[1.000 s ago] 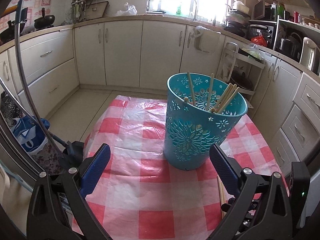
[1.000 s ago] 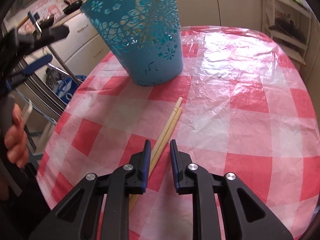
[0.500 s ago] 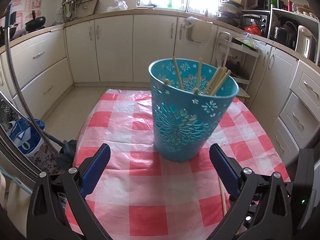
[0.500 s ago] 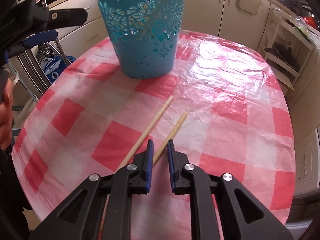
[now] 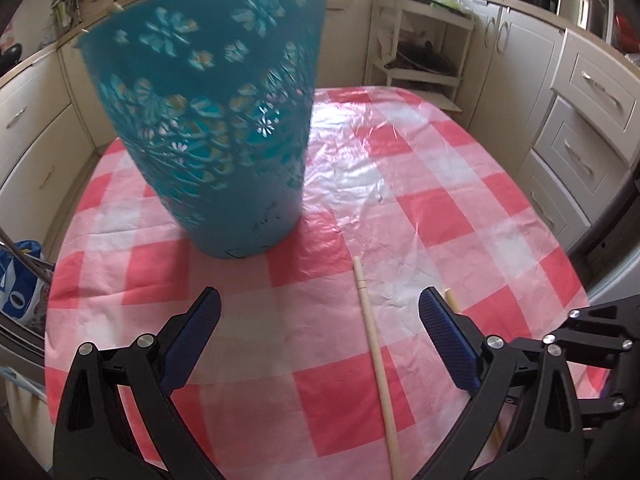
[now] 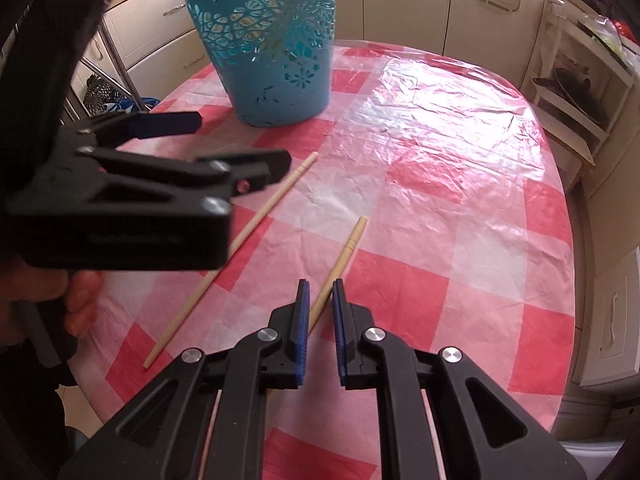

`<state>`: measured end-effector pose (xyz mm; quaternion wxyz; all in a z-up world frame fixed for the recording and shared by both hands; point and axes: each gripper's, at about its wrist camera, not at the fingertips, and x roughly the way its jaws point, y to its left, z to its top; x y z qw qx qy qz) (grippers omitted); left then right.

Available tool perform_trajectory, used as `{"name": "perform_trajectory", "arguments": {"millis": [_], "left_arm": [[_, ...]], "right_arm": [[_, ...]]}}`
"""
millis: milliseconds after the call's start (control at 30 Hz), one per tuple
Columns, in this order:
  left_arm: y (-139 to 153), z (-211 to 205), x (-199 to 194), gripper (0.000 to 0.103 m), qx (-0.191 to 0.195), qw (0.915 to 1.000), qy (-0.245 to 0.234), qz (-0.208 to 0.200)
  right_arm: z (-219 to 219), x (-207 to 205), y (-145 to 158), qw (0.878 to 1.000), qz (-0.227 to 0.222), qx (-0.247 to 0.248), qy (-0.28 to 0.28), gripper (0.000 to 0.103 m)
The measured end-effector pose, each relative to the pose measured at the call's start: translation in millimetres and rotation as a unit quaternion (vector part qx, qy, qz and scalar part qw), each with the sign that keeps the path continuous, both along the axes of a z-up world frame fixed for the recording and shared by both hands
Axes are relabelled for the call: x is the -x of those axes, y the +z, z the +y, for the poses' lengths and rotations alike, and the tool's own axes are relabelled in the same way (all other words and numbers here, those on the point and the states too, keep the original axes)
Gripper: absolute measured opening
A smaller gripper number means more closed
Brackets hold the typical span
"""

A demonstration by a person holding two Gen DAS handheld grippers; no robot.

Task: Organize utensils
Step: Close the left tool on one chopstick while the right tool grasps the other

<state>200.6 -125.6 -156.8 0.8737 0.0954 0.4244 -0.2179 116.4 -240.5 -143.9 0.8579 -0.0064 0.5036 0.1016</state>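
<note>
1. The right claw (image 6: 319, 300) has its jaws narrow, and they have just been closing. One chopstick (image 6: 340, 258) runs between the blue pads; I judge that they grip it, though the exact contact is hard to see.
2. This chopstick points forward and a little right from the right claw, with its far end free above the checked cloth of the worktop (image 6: 460, 168). Its near part is hidden under the claw body.
3. The left claw (image 5: 320, 340) has its jaws wide and holds nothing.
4. The second chopstick (image 5: 378, 360) lies flat on the cloth between the left claw's two fingers, nearer to the right one. Its long axis runs almost straight away from the claw, so the jaws stand on either side of it.
5. In my judgement the left hand is nearer to this loose chopstick, and the coming move depends on lowering the jaws over it.
6. The blue basket (image 5: 216, 120) stands ahead and to the left of the left claw, well apart from both chopsticks. It is blurred in the left view.
7. The basket's rim is cut off in both views; through the holes in its wall some sticks show only faintly.
</note>
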Motion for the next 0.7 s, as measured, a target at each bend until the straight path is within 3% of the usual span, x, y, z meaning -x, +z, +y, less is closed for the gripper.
{"name": "perform_trajectory", "arguments": {"millis": [100,200,233,267,333,400,567,700], "left_arm": [[-12,-8,0,0.089,-0.010,0.9999,-0.012,0.005],[-19,-11,2,0.063,-0.017,0.9995,-0.025,0.010],[-17,-10,4,0.037,-0.002,0.9994,-0.034,0.008],[-16,-7,5,0.023,-0.001,0.9994,-0.035,0.008],[-15,3,5,0.011,0.008,0.9996,-0.025,0.014],[-15,21,6,0.006,0.024,0.9994,-0.008,0.025],[-13,68,26,0.005,0.076,0.9942,0.025,0.072],[-14,83,32,0.006,0.087,0.9925,0.020,0.084]], "right_arm": [[-7,3,0,1.000,0.000,-0.009,-0.003,0.012],[-8,4,0,1.000,-0.001,-0.010,-0.003,0.012],[-7,4,0,1.000,-0.001,-0.008,-0.002,0.012],[-4,5,1,1.000,-0.001,-0.008,-0.002,0.012],[0,3,0,1.000,-0.002,-0.010,0.001,0.012],[6,2,0,1.000,-0.002,-0.009,0.008,0.012],[31,1,0,0.999,0.004,-0.019,0.051,0.013],[32,-2,1,0.999,0.002,-0.029,0.035,0.013]]}}
